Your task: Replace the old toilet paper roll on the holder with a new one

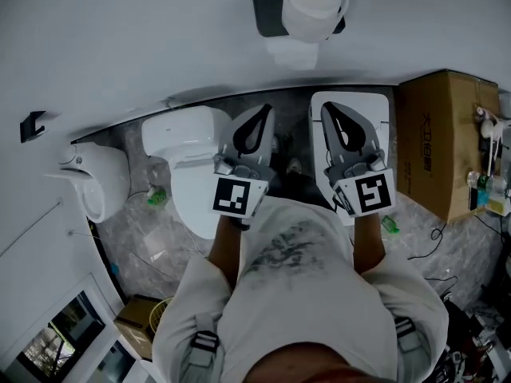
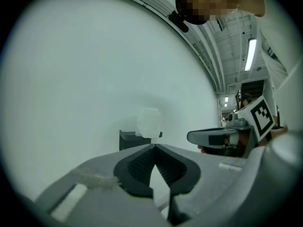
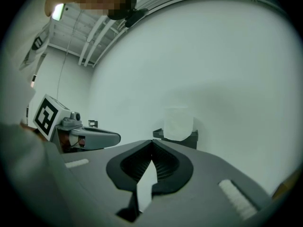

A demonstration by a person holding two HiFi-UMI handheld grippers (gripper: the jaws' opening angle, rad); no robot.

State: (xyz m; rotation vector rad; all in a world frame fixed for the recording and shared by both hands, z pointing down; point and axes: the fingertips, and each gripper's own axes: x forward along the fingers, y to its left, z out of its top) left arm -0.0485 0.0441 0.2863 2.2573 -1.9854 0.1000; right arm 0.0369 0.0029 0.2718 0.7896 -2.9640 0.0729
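A white toilet paper roll [image 1: 313, 6] sits on a black holder [image 1: 268, 16] fixed to the white wall, a loose sheet hanging below it. Both grippers point at the wall, side by side, short of the roll and below it in the head view. My left gripper [image 1: 264, 110] is shut with nothing in it, and so is my right gripper [image 1: 326, 107]. In the left gripper view the roll [image 2: 149, 123] stands just above my shut left gripper [image 2: 154, 146], on its holder [image 2: 129, 140]. The right gripper view shows the roll [image 3: 178, 123] a little right of my right gripper [image 3: 152, 142].
A white toilet [image 1: 188, 162] stands on the marble floor left of my left arm, with a white urinal-like fixture [image 1: 96, 180] further left. A white flat panel [image 1: 375, 106] lies under the right gripper. A cardboard box [image 1: 439, 142] stands at the right.
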